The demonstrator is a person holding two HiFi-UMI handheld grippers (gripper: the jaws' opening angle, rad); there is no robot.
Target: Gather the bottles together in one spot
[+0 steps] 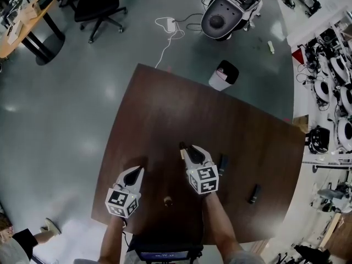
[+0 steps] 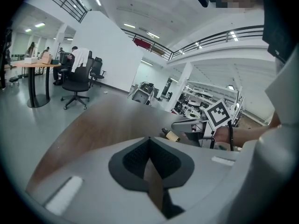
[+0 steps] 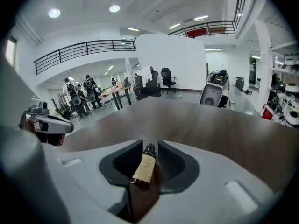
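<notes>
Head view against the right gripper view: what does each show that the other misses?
Head view only: one dark bottle and a second dark bottle lying on the table, right of the right gripper. Right gripper view only: its fingers standing apart, the labelled bottle lying loose between them. Both: that bottle and the brown table.

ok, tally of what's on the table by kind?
Labelled brown bottle: 1
Dark bottles: 2
Small round brown item, kind unclear: 1
Total: 4
</notes>
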